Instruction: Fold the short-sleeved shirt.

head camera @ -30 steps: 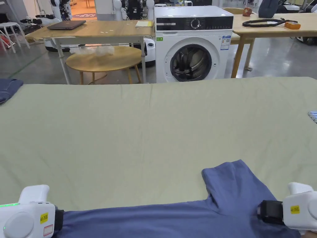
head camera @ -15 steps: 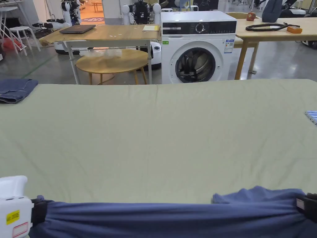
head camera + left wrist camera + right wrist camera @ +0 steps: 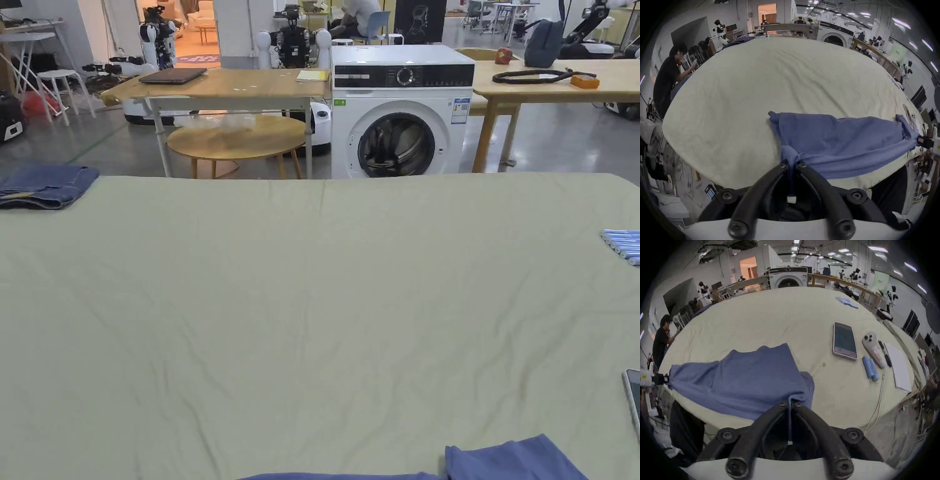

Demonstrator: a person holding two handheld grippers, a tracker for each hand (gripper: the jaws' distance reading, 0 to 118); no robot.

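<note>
Both grippers, left gripper (image 3: 791, 164) and right gripper (image 3: 790, 402), have jaws clamped on the blue shirt (image 3: 843, 142), stretched at the table (image 3: 312, 312) near edge. Pull harder and a bunched corner could slip out.

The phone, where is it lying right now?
In the right gripper view the phone lies flat on the green table cover, right of the blue shirt, beside a white remote.

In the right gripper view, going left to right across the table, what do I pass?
Left claw → blue shirt → phone → blue rolls → white handheld device → pen → white paper.
</note>
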